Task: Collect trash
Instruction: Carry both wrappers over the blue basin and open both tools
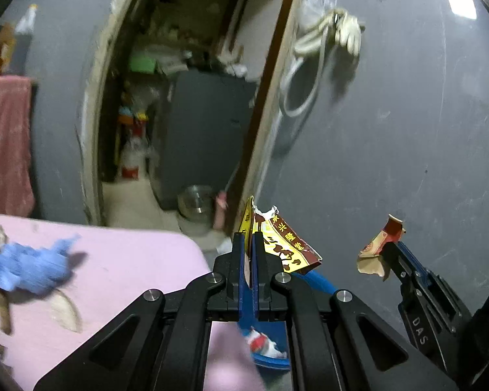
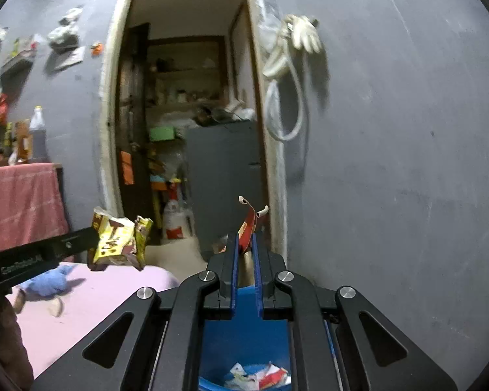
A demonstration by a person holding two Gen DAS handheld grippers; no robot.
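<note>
My left gripper [image 1: 251,241] was clamped on a torn yellow-and-brown wrapper [image 1: 285,244], crumpled, with printed characters, held in the air past the pink surface's [image 1: 120,260] far right corner. My right gripper [image 2: 245,244] pinched a red-and-tan paper scrap [image 2: 249,220], curled at its white-rimmed top edge. Both pieces were held up above the blue bin [image 2: 244,335], which stood below the grippers just beside the pink surface and held crumpled white and red wrappers [image 2: 260,376]. A blue cloth [image 1: 29,267] lay near the pink surface's left edge. Beyond, an open doorway [image 2: 192,114] broke the grey wall [image 2: 391,163].
</note>
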